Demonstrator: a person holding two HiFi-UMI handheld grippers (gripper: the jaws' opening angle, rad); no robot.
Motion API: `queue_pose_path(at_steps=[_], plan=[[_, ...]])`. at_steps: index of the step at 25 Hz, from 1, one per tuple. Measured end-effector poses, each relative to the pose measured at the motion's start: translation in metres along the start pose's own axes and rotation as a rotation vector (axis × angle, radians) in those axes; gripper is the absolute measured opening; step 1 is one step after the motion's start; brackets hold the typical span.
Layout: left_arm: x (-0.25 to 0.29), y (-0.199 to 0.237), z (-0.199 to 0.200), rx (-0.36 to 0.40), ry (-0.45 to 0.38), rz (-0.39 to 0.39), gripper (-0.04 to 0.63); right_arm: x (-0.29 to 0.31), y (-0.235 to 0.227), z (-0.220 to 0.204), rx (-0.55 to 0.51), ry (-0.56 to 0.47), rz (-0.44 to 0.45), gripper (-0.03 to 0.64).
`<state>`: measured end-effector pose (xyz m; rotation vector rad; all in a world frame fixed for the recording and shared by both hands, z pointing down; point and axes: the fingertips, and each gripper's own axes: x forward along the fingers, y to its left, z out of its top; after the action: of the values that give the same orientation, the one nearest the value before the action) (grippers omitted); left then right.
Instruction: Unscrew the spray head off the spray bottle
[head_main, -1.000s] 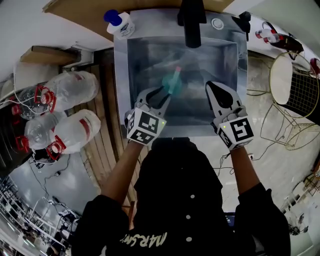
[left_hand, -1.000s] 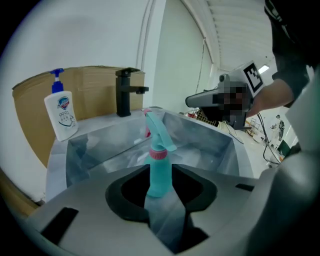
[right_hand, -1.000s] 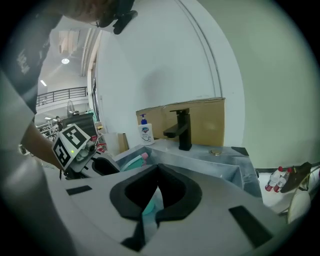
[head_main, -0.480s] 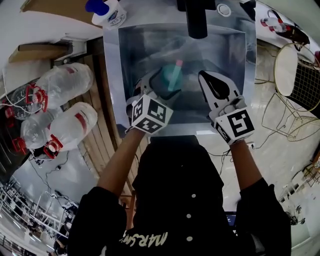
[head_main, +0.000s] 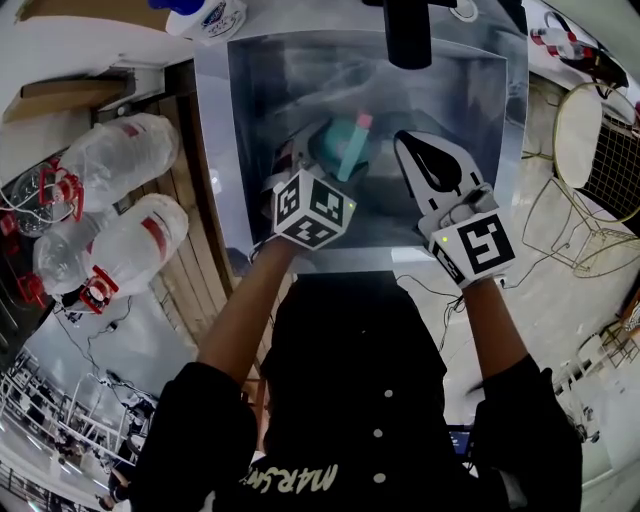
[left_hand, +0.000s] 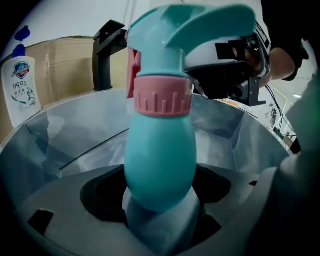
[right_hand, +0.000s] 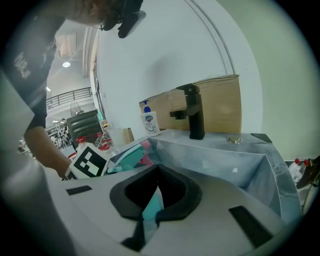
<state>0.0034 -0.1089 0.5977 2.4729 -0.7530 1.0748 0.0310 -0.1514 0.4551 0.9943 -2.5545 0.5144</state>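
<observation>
A teal spray bottle (head_main: 343, 148) with a pink collar (left_hand: 162, 95) and a teal spray head (left_hand: 200, 25) stands tilted over the steel sink (head_main: 215, 150). My left gripper (head_main: 318, 155) is at its lower body. The jaws stand wide apart, with dark gaps on both sides of the bottle (left_hand: 160, 165). My right gripper (head_main: 425, 160) hangs just to the right of the bottle, jaws shut with nothing between them. In the right gripper view, teal (right_hand: 132, 152) shows past those shut jaws, beside the left gripper's marker cube (right_hand: 90, 160).
A black faucet (head_main: 408, 30) rises at the sink's far edge, with a hand-soap pump bottle (head_main: 200, 15) to its left. Large clear water jugs (head_main: 120, 165) lie on the floor at the left. A wire chair (head_main: 600, 150) stands at the right.
My left gripper has shifted right and turned, and its jaws have spread from a tighter hold to wide apart round the bottle. The right gripper has hardly moved and stays shut.
</observation>
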Motion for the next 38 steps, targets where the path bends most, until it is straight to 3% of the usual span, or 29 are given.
queue_pose_path(at_steps=[12, 17, 23, 26, 30, 34, 38], plan=[[0.007, -0.003, 0.004, 0.039, -0.063, -0.012, 0.394, -0.004, 0.003, -0.011, -0.007, 0.032, 0.027, 0.014], [0.007, -0.003, 0.004, 0.031, -0.062, -0.013, 0.394, -0.009, 0.012, 0.000, 0.048, 0.014, 0.055, 0.014], [0.007, -0.002, 0.005, 0.022, -0.069, -0.017, 0.394, -0.002, 0.039, 0.019, 0.088, -0.024, 0.103, 0.141], [0.007, -0.001, 0.005, 0.019, -0.073, -0.020, 0.394, 0.006, 0.046, 0.023, 0.094, -0.025, 0.066, 0.225], [0.008, -0.001, 0.004, 0.014, -0.071, -0.018, 0.394, 0.017, 0.050, 0.008, 0.100, 0.063, 0.003, 0.287], [0.008, -0.001, 0.006, 0.011, -0.073, -0.010, 0.394, 0.022, 0.045, -0.002, 0.097, 0.135, -0.099, 0.278], [0.009, -0.002, 0.002, 0.006, -0.051, -0.008, 0.394, 0.025, 0.047, -0.004, 0.118, 0.159, -0.137, 0.238]])
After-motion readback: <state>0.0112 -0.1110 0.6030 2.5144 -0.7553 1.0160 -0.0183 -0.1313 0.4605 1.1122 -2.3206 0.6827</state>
